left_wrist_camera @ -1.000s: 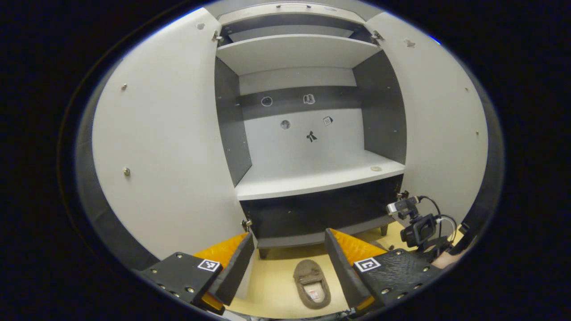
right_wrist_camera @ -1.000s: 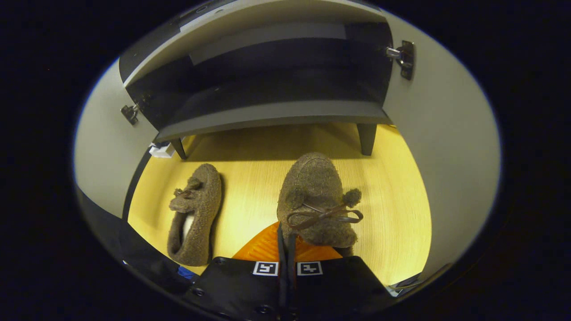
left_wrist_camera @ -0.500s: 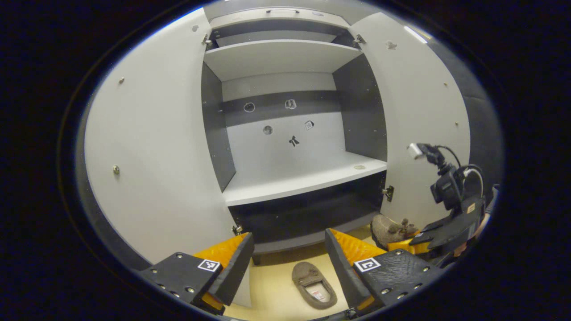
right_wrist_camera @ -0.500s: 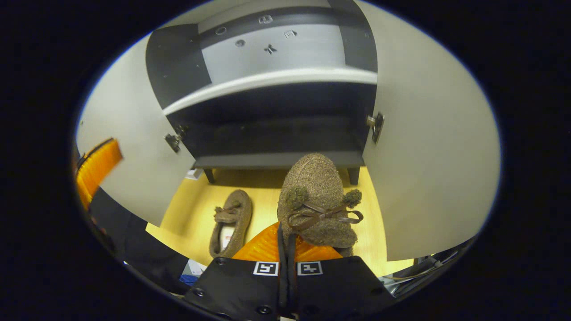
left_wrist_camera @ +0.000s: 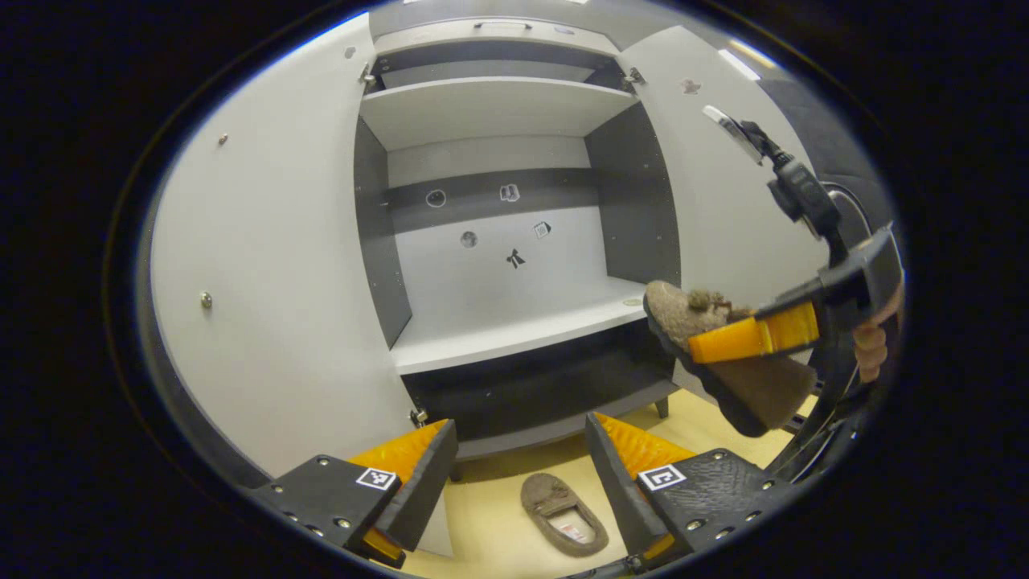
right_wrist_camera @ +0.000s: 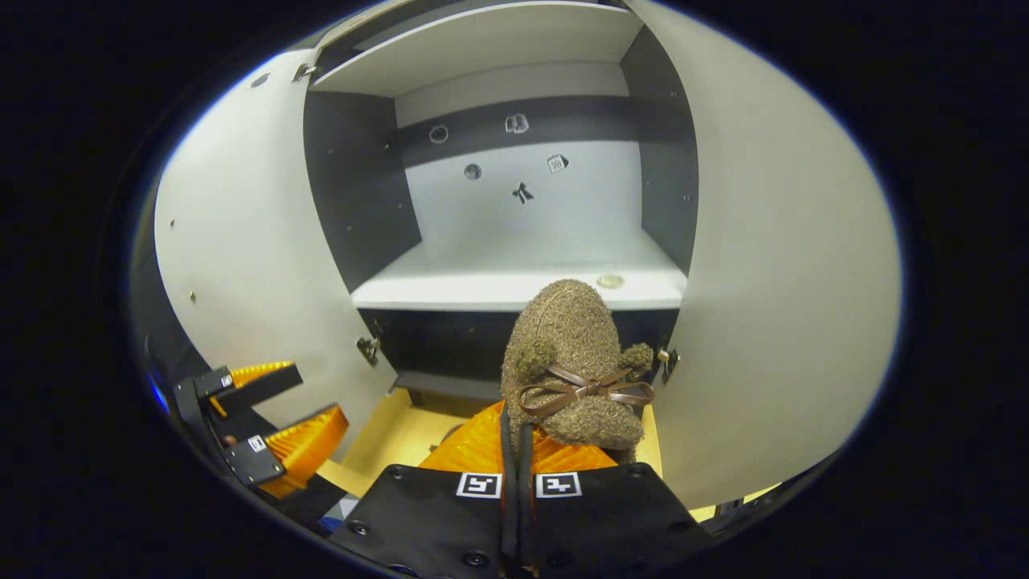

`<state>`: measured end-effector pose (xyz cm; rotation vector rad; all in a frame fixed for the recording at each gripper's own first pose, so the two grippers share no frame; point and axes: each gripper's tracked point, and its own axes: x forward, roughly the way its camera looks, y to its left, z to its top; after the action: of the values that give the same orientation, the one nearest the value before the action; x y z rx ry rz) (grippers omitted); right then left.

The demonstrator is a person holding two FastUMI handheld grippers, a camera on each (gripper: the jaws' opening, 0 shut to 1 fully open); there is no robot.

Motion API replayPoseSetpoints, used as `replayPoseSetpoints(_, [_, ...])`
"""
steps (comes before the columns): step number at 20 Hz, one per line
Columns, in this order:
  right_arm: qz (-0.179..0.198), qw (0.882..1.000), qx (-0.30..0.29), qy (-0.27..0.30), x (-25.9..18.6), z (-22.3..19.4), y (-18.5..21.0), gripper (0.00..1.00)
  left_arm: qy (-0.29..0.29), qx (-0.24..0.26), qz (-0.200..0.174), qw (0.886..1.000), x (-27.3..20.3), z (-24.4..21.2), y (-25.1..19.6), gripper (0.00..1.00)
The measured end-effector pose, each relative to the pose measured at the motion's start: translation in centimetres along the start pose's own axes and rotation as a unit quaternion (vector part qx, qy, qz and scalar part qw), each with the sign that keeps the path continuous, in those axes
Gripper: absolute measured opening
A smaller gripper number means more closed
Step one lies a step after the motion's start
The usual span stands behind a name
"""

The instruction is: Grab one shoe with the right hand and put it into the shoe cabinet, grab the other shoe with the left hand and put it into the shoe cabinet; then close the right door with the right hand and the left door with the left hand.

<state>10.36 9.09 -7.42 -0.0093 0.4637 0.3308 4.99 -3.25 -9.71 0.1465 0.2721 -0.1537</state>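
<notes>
Both cabinet (left_wrist_camera: 514,322) doors stand open. Right gripper (right_wrist_camera: 518,438) is clamped on one brown shoe (right_wrist_camera: 572,362), held up before the middle shelf (right_wrist_camera: 514,281). Left gripper (left_wrist_camera: 518,474) hangs open above the other shoe (left_wrist_camera: 563,524) on the floor (left_wrist_camera: 490,531).

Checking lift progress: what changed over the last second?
The right tongs, shut on the fuzzy brown slipper with the bow, rose from just above the floor to the level of the grey cabinet's middle shelf, toe pointing in. Unchanged: the grip; the left tongs open and empty; the other brown slipper on the yellow floor; both white doors open.
</notes>
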Motion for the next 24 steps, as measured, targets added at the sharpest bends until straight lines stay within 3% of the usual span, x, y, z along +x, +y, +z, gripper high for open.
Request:
replayPoseSetpoints(3, [-0.006, 0.999, -0.001, -0.039, 0.9, 4.3, -0.6, 0.01, -0.001, -0.001, 0.007, 1.000, -0.4, 0.1, 0.7, 0.96])
replayPoseSetpoints(4, [-0.006, 0.999, -0.001, -0.050, 1.4, 5.6, -0.6, 0.06, -0.002, -0.002, 0.010, 1.000, -0.6, 0.2, 0.9, 0.96])
replayPoseSetpoints(5, [-0.006, 0.998, -0.002, -0.060, 1.9, 6.9, -0.7, 0.00, -0.003, -0.003, 0.012, 1.000, -0.7, 0.2, 1.1, 0.96])
replayPoseSetpoints(13, [-0.012, 0.992, -0.018, -0.125, 7.3, 16.2, -1.9, 0.01, -0.004, -0.003, 0.030, 1.000, -0.7, 1.0, 1.9, 0.96])
replayPoseSetpoints(24, [-0.063, 0.985, -0.003, -0.163, 16.9, 21.9, -6.8, 0.02, 0.001, -0.003, 0.063, 0.998, 0.0, 1.5, 2.6, 0.96])
